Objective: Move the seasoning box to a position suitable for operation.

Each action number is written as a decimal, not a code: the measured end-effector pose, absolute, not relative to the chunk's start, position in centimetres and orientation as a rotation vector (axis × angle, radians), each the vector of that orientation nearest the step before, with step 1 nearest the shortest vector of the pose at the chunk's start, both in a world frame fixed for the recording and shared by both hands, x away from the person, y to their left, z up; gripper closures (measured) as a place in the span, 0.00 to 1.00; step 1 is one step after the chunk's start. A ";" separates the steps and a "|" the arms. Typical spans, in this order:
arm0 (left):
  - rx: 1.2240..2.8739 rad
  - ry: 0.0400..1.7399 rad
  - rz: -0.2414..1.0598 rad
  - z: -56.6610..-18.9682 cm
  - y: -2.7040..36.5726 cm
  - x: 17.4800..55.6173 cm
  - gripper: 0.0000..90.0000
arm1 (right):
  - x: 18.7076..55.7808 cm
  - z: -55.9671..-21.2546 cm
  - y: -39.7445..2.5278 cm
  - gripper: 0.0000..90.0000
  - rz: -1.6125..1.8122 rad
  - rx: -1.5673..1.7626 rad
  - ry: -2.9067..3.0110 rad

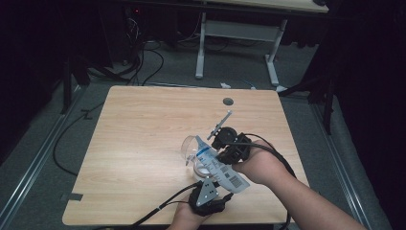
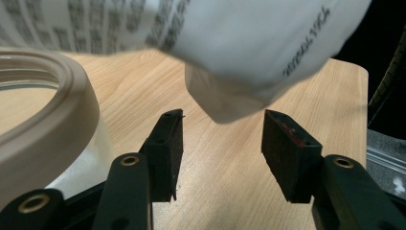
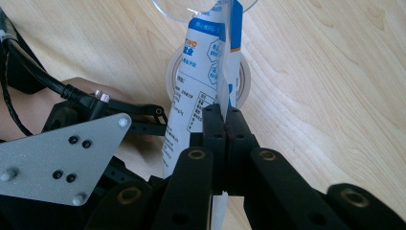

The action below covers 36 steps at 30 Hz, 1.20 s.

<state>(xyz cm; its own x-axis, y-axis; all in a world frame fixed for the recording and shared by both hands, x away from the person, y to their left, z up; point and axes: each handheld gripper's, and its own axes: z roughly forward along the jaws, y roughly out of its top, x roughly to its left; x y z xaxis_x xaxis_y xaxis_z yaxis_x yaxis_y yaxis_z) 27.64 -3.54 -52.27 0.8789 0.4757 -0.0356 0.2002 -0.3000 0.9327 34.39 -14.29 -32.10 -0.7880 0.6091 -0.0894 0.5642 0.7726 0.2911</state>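
a dim room with cables on the floor is seen behind the wooden table (image 1: 143, 143). near the table's front edge, a white and blue pouch (image 1: 218, 165) is pinched flat between the closed jaws of the right gripper (image 3: 225, 132) and held tilted over a clear jar (image 1: 196, 153). just beside the jar, the left gripper (image 2: 222, 139) is held with jaws apart, the pouch's lower end hanging above them.

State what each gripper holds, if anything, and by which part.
The right gripper pinches the white-and-blue packet by its thin edge seam, near the lower end. The left gripper is open and holds nothing.
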 end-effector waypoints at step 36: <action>1.795 0.729 0.435 -52.3 11.6 29.4 0.56 | 34.2 -32.2 -15.5 1.00 0.369 0.963 2.754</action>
